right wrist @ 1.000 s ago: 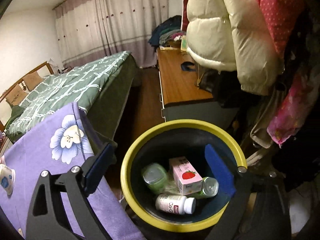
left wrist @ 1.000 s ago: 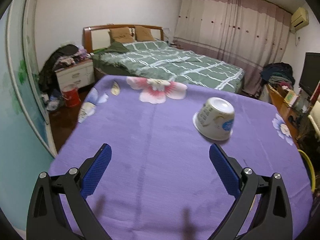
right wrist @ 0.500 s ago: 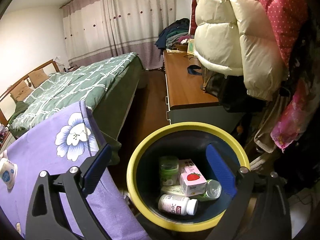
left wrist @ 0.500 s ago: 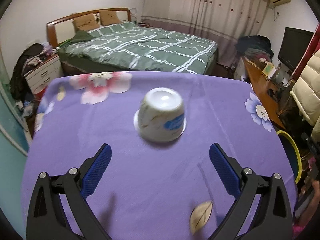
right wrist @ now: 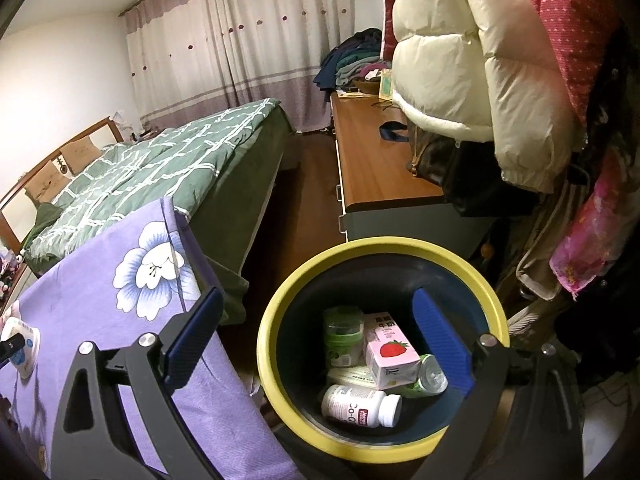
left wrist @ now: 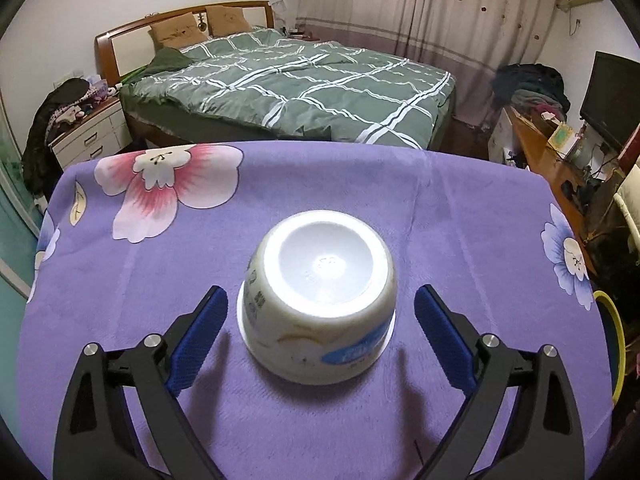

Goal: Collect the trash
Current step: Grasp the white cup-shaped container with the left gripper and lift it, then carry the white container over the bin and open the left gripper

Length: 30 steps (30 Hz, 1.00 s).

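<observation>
Where it trailed, left gripper (left wrist: 320, 312) now straddles bowl (left wrist: 318, 296).

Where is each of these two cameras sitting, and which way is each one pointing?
Left wrist: rides the left gripper, looking along its open blue fingers at an upside-down cup on the purple cloth.
Right wrist: rides the right gripper, looking down past its open fingers into the yellow-rimmed bin of trash.
Shared: cup, cloth, green bed, bin.
</observation>
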### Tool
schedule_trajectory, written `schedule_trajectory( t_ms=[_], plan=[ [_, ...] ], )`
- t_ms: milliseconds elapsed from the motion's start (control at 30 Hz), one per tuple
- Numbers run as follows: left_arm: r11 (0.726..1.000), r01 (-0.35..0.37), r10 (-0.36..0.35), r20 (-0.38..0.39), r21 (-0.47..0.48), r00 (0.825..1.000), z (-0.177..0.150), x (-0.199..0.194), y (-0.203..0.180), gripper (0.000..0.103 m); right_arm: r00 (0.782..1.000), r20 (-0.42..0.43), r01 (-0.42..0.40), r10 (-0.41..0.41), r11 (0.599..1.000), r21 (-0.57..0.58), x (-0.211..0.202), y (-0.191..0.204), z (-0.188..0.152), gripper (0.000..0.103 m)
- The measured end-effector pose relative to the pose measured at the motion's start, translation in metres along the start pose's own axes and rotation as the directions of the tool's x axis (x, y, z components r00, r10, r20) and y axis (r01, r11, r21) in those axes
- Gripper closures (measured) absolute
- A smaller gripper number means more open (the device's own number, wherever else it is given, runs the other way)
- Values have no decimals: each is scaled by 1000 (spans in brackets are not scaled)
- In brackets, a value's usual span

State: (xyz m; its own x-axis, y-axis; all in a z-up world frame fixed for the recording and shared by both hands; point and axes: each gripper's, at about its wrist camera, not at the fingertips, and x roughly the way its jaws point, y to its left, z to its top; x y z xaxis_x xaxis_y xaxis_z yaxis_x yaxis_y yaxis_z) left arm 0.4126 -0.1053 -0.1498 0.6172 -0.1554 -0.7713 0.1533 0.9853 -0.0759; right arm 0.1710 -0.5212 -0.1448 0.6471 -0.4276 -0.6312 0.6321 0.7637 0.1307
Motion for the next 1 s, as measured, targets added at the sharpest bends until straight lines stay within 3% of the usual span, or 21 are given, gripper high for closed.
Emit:
schedule_trajectory(
  t_ms=[67, 233, 533, 767, 1000],
  plan=[
    [1000, -2, 2, -14, 5, 1000, 3, 7, -1, 20, 1000, -2, -3, 3, 1000, -3, 0, 1, 0, 12],
    [1000, -11, 11, -12, 17, 1000, 7, 15, -2, 22, 1000, -14, -5, 5, 1000, 0, 2, 0, 0, 12],
    [996, 43, -47, 46, 82, 998, -1, -21, -34, 22, 999, 36, -24, 23, 1000, 18, -14, -6, 3, 12],
    [963, 164, -172, 19, 216, 985, -16, -49, -117, 22, 996, 83, -26, 27, 1000, -18, -54, -50, 6, 12],
    [880, 323, -326, -53, 348, 944, -42, -69, -242, 22, 994, 107, 7, -5, 1000, -17, -89, -104, -9, 12]
  ],
)
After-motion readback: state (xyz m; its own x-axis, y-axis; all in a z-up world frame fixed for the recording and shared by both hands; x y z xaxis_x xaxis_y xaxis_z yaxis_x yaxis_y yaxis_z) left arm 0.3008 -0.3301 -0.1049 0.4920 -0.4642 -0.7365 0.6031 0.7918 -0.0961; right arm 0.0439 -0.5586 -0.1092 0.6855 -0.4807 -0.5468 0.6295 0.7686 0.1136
